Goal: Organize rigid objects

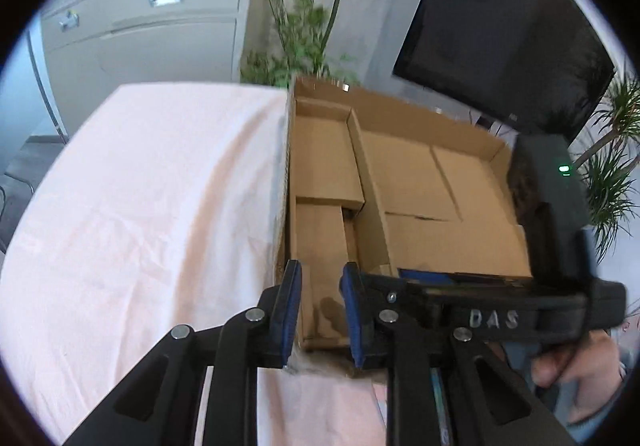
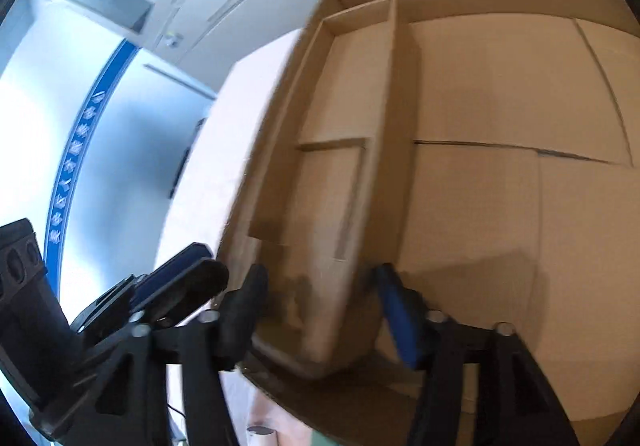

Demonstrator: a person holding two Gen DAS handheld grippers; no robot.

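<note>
Two black blue-padded grippers over brown divided cardboard box (image 1: 404, 182): left gripper (image 1: 320, 310) pressed together, empty; right gripper (image 2: 320, 306) at 3 o'clock, spread

The cardboard box (image 1: 400, 182) has a free wide bay; a divider wall (image 1: 370, 182) fences off narrow left slots.

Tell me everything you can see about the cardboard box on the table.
The cardboard box is a shallow, open-topped tray of plain brown corrugated card, sitting on a pale pink tablecloth. A tall divider splits it into a narrow left section and a wide right one. The narrow section holds smaller cardboard inserts; the wide one shows flat overlapping floor flaps. No other items are visible inside. A dark stain marks the near corner.
</note>
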